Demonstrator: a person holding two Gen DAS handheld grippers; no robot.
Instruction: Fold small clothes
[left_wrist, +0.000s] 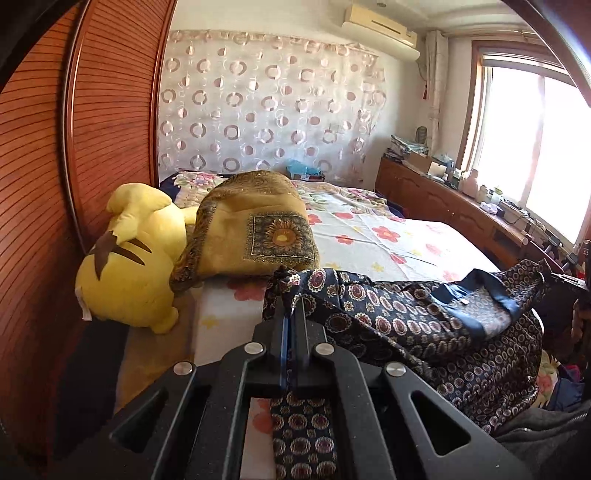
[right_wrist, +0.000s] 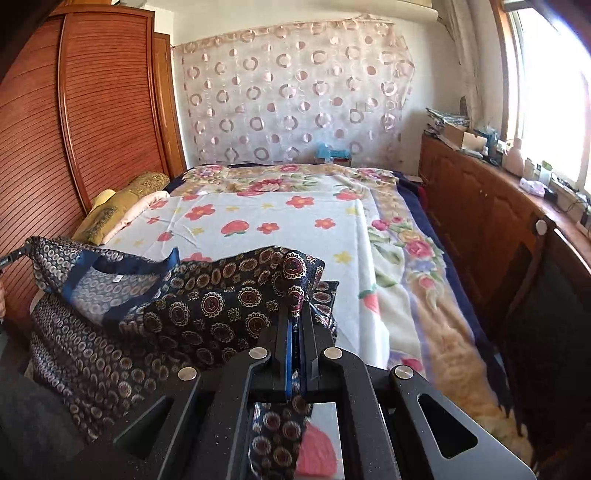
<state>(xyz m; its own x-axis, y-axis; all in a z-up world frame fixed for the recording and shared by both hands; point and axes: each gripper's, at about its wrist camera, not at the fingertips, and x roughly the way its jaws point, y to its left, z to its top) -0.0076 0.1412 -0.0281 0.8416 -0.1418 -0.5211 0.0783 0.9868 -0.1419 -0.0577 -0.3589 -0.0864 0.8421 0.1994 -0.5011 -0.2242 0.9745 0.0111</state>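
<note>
A dark navy garment printed with round medallions hangs stretched between both grippers above the near edge of the bed. My left gripper is shut on its left corner, with cloth bunched at the fingertips and trailing under the jaws. In the right wrist view my right gripper is shut on the opposite corner of the same garment. A plain navy band and a small white label show near the neck opening. At the far left of the right wrist view the tip of the left gripper holds the other end.
A yellow plush toy and a gold patterned cushion lie at the bed's left side against a red-brown wardrobe. A wooden cabinet with clutter runs under the bright window on the right. The floral sheet spreads ahead.
</note>
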